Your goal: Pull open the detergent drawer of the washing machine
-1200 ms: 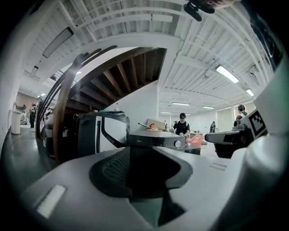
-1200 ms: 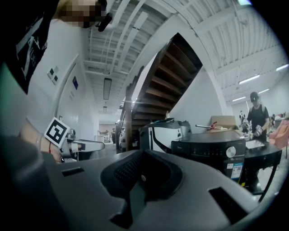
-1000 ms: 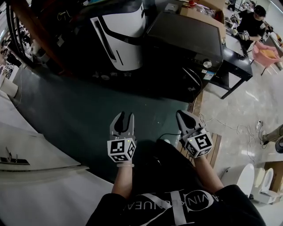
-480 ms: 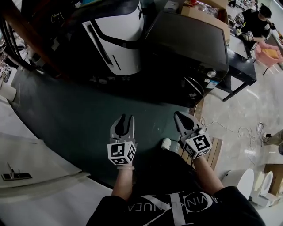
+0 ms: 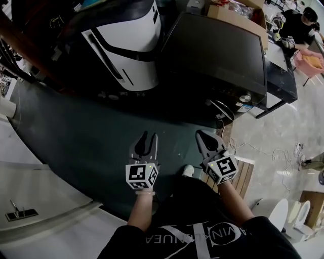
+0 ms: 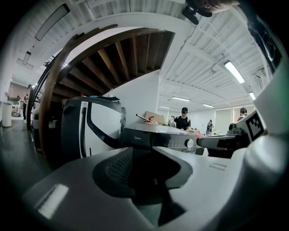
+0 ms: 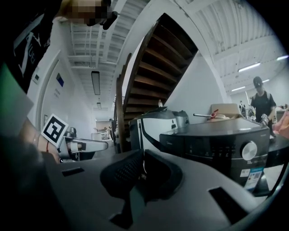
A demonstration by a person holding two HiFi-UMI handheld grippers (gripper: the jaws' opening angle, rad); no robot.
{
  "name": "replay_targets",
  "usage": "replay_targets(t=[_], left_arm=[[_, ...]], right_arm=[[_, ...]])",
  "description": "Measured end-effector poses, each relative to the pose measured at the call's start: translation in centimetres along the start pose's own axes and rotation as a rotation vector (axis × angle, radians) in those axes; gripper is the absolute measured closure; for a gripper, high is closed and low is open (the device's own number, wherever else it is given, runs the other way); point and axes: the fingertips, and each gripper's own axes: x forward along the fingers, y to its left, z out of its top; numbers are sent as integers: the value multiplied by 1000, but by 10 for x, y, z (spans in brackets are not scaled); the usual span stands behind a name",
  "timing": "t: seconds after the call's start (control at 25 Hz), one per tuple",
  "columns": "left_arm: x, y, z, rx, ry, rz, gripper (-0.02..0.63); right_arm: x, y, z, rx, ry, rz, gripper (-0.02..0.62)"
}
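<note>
Roughly: washing machine [image 5: 217, 50], dark, at far right corner of green floor [image 5: 76, 136], front facing the grippers. Control panel [image 7: 207, 146] flat across top of front; round dial [image 7: 249, 151] at its right end, sticker [image 7: 253, 175] just below. Detergent drawer: seam not resolvable in any view, lost in the panel's dark face.

Left gripper [image 5: 147, 135]: jaws a narrow gap apart, nothing held, only machine front visible through the gap. Right gripper [image 5: 201, 135]: jaws tip to tip, empty. Both side by side over near half of green floor, noses toward the machine, well apart from it.

Head view only:
- machine's flat top and the open floor between grippers and machine
- shoe [image 5: 188, 171] between the two grippers
- wooden slats [image 5: 244, 174] at green floor's right edge, just beside right gripper
- cables [image 5: 263, 146] on pale tile past that edge

Gripper views only:
- panel face and dial
- wooden staircase [image 7: 167, 58] rising above and left of the machine
- ceiling strip lights [image 6: 234, 71]

Also: right gripper's marker cube at right edge of left gripper view, left one's at left edge of right gripper view.

Room:
- white-and-black appliance [image 5: 129, 40] just left of machine, along same far edge
- cardboard box [image 5: 235, 12] behind machine
- black table [image 5: 281, 76] off machine's right side, person [image 5: 304, 20] beyond it
- large hall, white ribbed ceiling
</note>
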Motion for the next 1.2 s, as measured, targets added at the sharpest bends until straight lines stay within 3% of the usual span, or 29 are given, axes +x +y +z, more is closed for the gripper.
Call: replay_targets(t=[0.52, 0.76, 1.08, 1.2], left_arm=[[58, 2, 0, 7, 33, 3, 471], [85, 8, -2, -34, 50, -27, 471], [142, 8, -12, -57, 92, -145, 471], [162, 7, -19, -105, 102, -190, 472]], right_arm=[[37, -39, -7, 3, 21, 39, 581], [49, -53, -11, 22, 34, 26, 580], [85, -71, -25, 29, 63, -19, 581], [100, -76, -30, 39, 70, -27, 581]])
